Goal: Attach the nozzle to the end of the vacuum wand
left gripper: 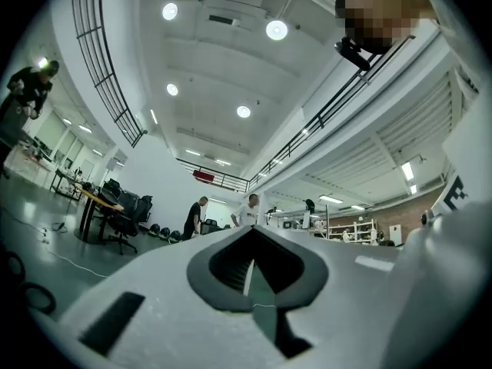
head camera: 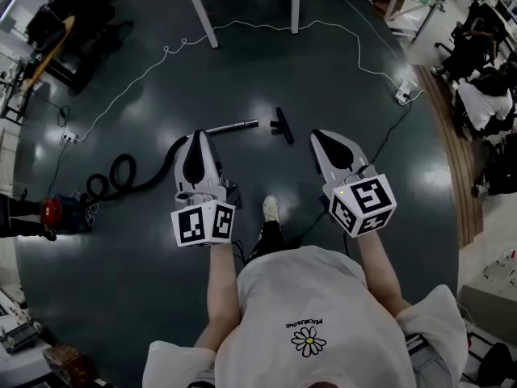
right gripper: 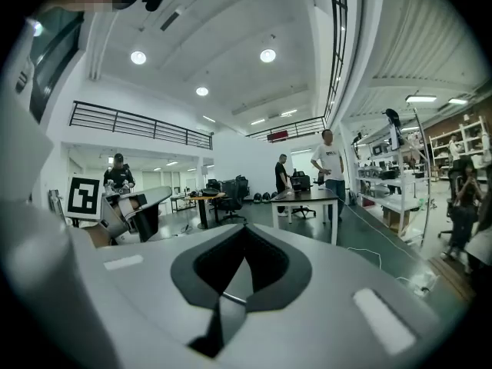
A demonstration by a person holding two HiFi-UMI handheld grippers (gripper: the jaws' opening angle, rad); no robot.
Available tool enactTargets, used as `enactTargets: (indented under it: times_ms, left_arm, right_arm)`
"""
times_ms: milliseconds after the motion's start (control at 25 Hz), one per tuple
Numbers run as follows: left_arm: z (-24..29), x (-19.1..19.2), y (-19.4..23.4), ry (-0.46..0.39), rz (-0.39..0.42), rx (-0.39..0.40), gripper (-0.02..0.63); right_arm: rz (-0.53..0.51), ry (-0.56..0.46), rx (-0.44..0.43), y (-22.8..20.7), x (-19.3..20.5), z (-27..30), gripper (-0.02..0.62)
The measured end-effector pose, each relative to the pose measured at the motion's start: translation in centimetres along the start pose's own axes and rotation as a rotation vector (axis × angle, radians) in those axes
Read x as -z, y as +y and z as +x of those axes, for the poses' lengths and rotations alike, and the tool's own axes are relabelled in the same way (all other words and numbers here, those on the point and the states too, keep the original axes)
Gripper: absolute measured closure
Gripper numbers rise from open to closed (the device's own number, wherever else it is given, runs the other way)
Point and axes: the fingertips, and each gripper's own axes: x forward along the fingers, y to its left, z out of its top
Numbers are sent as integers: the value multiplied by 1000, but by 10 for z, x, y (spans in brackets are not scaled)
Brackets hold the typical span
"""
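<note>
I stand on a dark, glossy floor [head camera: 121, 297] and look steeply down at the two grippers I hold out in front of me, one in each hand. My left gripper [head camera: 198, 134] is clenched shut with nothing in it; its own view shows the two jaws meeting in a thin seam, with only the open hall beyond. My right gripper [head camera: 316, 134] is also closed tight and empty, its jaws pressed together in the same way. Both are up off the floor and touch nothing. The nozzle [head camera: 281, 125], a small black T-shaped piece, lies on the floor ahead of me, farther out than the two gripper tips and between them as seen from my head. The vacuum wand [head camera: 234, 125], a silver tube, lies on the floor just to the left of the nozzle, its free end pointing toward it with a small gap between, so the two are not joined. From the wand's other end a black hose [head camera: 121, 175] curves past my left gripper and loops into a coil farther left. A thin white cable [head camera: 242, 26] winds across the floor beyond, near the white legs of a table [head camera: 202, 14]. My pale shoe [head camera: 271, 208] shows below, between the grippers.
</note>
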Motion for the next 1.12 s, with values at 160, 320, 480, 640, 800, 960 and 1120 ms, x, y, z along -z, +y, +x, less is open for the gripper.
enactTargets:
  times_ms: [160, 320, 480, 640, 800, 960, 1120]
  left_arm:
    - [58, -6, 39, -10, 0, 24, 606]
    - [95, -7, 71, -6, 22, 75, 606]
    - [128, -2, 103, 3, 7, 45, 606]
    - [157, 12, 124, 29, 4, 18, 606]
    - [201, 23, 138, 48, 13, 13, 606]
    - [254, 39, 141, 71, 20, 21, 606]
    - [306, 49, 142, 74, 18, 16, 606]
  right_arm:
    - [-35, 23, 24, -8, -20, 67, 591]
    - [-46, 0, 51, -10, -30, 115, 591]
    - [-41, 22, 47, -19, -30, 153, 591]
    - [-14, 42, 52, -42, -28, 189, 591]
    - [-1, 28, 46, -69, -40, 237, 591]
    - [16, 19, 24, -102, -54, 290, 591]
    - [20, 6, 0, -134, -69, 331, 591]
